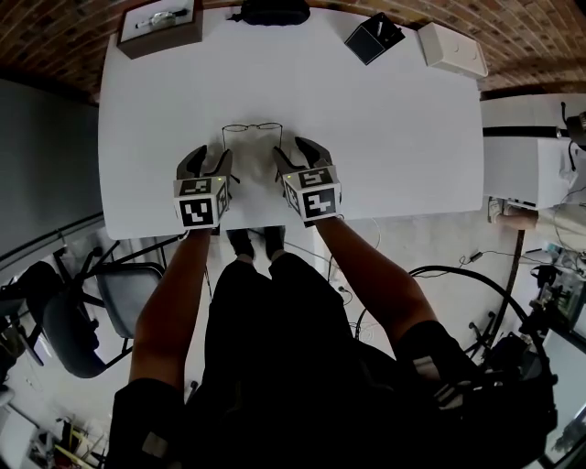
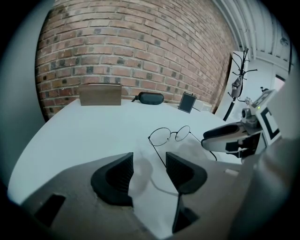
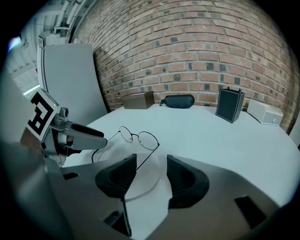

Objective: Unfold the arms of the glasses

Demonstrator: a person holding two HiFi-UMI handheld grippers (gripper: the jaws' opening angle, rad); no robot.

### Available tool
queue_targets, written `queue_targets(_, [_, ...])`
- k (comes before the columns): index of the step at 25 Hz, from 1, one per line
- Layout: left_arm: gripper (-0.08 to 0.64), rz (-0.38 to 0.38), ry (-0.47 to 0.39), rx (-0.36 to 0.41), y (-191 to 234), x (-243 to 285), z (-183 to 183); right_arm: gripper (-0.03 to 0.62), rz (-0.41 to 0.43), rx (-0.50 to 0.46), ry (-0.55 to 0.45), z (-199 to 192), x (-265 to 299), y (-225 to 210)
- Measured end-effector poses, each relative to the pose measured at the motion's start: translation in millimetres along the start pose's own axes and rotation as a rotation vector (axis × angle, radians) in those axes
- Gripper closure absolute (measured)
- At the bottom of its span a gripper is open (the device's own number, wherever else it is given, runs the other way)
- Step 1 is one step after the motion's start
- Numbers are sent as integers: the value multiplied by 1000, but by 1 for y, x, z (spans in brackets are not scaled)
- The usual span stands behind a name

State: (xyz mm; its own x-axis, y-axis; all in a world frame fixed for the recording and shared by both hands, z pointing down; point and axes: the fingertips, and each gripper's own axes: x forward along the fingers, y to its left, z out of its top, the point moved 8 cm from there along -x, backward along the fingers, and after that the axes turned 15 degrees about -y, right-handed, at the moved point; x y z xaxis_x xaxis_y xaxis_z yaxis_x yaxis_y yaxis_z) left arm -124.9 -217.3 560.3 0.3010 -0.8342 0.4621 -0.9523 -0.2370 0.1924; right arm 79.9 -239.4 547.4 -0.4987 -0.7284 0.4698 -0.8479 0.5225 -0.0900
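Thin wire-rimmed round glasses [image 1: 252,127] lie on the white table [image 1: 394,137] with both arms swung out toward me. My left gripper [image 1: 209,164] is open at the end of the left arm. In the left gripper view that arm of the glasses [image 2: 177,133] runs between the jaws of the left gripper [image 2: 150,171], close to the right-hand jaw. My right gripper [image 1: 299,155] is open at the other arm. In the right gripper view the wire of the glasses [image 3: 137,136] passes between the jaws of the right gripper [image 3: 151,173], nearer the left-hand one. I see neither gripper clamping.
Along the table's far edge stand a brown box [image 1: 160,27], a black glasses case [image 1: 270,11], a small dark box [image 1: 374,37] and a white box [image 1: 450,48]. The near table edge lies just under my grippers. A chair [image 1: 119,293] sits at lower left.
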Motion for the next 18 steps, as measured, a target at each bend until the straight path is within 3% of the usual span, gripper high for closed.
queue_targets(5, [340,6,-6,-71,-4,-10,3,403,39,-39,-41,6,-3,6])
queue_targets(13, [342,11,-101,-100,-16,-39,20,406,69,-31,-135,33,-27,3])
queue_targets(18, [379,33,-155,-82,-26,-63,38,472,131,-48,-203,63,-52,0])
